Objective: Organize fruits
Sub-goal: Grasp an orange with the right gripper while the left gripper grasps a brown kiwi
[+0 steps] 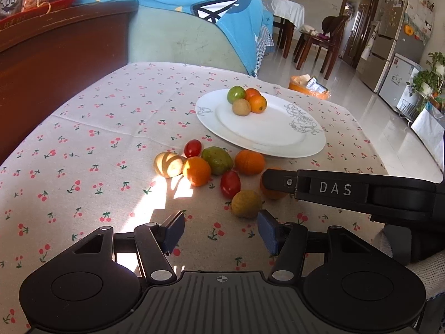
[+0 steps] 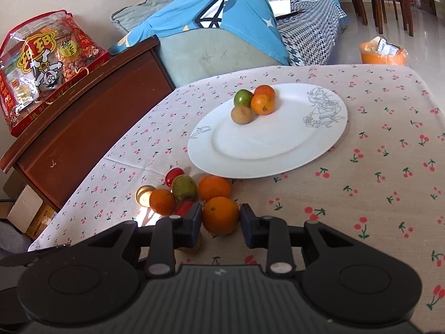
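Note:
A white plate (image 1: 264, 130) (image 2: 264, 144) holds a green fruit (image 1: 235, 94), two oranges and a brown fruit. In front of it on the cherry-print cloth lies a cluster of loose fruits: oranges, a green fruit (image 1: 217, 160), red tomatoes (image 1: 230, 183) and a brown fruit (image 1: 246, 203). My right gripper (image 2: 221, 221) (image 1: 275, 179) is shut on the nearest orange (image 2: 221, 215) (image 1: 271, 193), pads against its two sides; the orange rests on the cloth. My left gripper (image 1: 221, 231) is open and holds nothing, with the brown fruit just ahead of its right fingertip.
A dark wooden cabinet (image 2: 83, 128) with a snack bag (image 2: 41, 64) stands left of the table. A sofa with a blue cloth (image 1: 194, 8) is behind. An orange bin (image 1: 308, 85) sits on the floor past the table's far edge.

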